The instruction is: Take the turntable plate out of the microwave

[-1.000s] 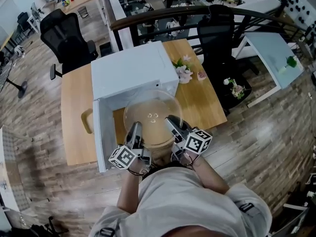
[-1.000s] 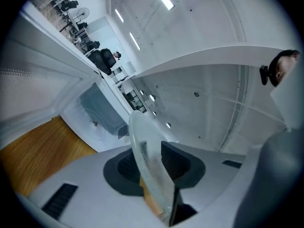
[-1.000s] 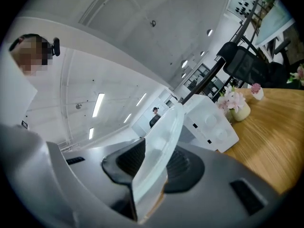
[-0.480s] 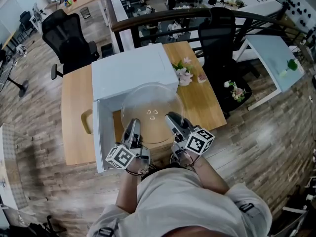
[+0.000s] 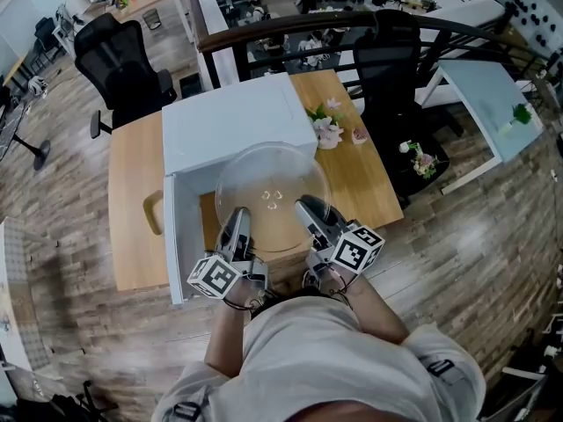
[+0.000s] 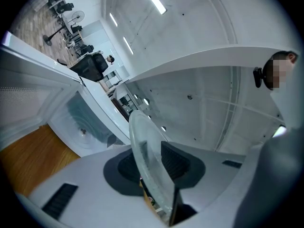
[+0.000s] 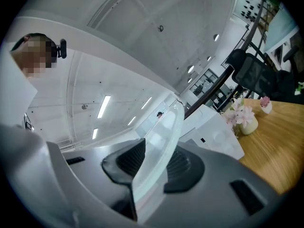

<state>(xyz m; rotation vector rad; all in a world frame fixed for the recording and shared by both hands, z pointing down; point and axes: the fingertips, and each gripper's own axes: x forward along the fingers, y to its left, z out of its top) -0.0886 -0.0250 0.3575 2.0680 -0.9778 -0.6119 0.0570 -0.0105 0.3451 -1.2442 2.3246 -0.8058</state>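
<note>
The clear glass turntable plate hangs in the air in front of the white microwave, held level by both grippers at its near rim. My left gripper is shut on the rim's left part, and its own view shows the glass edge pinched between the dark pads. On the rim's right part my right gripper is shut too; the plate's edge runs between its pads. The microwave door stands open to the left.
The microwave sits on a wooden table. A small vase of flowers stands to its right on the table. Black office chairs stand behind, and a railing runs beyond the table.
Both grippers have lifted the plate a little; it now overlaps the microwave's front top edge more in the head view. The grips have not changed.
</note>
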